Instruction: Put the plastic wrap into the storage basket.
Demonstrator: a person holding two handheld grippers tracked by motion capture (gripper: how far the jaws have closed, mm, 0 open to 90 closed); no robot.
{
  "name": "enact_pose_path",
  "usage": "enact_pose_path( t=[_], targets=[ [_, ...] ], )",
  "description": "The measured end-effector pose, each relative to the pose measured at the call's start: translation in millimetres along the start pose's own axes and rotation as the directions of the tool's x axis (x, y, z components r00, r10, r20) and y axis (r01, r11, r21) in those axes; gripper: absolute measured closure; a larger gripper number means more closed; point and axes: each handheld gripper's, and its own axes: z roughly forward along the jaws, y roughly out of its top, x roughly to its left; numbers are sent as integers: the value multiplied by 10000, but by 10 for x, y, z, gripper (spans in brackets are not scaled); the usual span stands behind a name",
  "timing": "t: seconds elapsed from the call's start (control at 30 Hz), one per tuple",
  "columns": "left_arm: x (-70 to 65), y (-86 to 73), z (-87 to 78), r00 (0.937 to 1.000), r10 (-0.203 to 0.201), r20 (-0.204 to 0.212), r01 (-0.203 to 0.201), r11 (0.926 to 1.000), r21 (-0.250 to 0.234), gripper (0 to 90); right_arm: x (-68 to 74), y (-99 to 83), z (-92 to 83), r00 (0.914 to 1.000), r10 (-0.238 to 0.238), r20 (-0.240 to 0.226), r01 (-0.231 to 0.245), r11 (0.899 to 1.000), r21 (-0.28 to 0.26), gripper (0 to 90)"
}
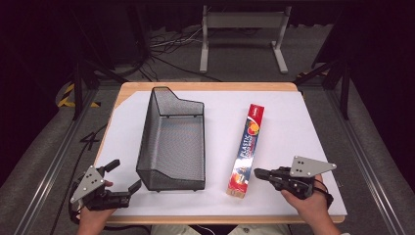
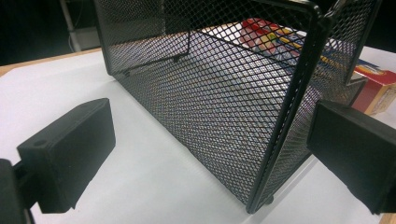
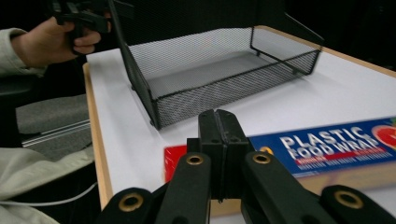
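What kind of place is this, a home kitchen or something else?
Probably a lab or recording studio, not a kitchen: the table has a plain white cover, loose cables lie on the grey floor behind it, and metal frame rails surround it.

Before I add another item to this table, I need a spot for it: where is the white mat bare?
Bare mat lies between the mesh basket and the plastic wrap box, and right of the box up to the far corner. It is crowded along the near edge, where the left gripper and right gripper sit.
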Motion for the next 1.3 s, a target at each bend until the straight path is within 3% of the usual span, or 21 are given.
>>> enact_pose_path(
  t=[0.33, 0.6, 0.93, 1.3],
  targets=[
    [1, -3, -2, 10000, -26, -2, 26, 10000, -9, 19, 94, 98, 193, 9988, -177, -449, 172, 9998, -120, 900],
    [0, -5, -1, 10000, -33, -20, 33, 10000, 38, 20, 156, 140, 394, 9976, -69, -685, 83, 9998, 204, 900],
    [6, -10, -1, 10000, -54, -34, 54, 10000, 43, 20, 212, 57, 563, 9976, 55, -695, 4, 9964, 846, 900],
    [7, -12, -3, 10000, -91, -32, 91, 9999, 77, 20, 313, 17, 801, 9988, 39, -480, 45, 9846, 1750, 900]
  ],
)
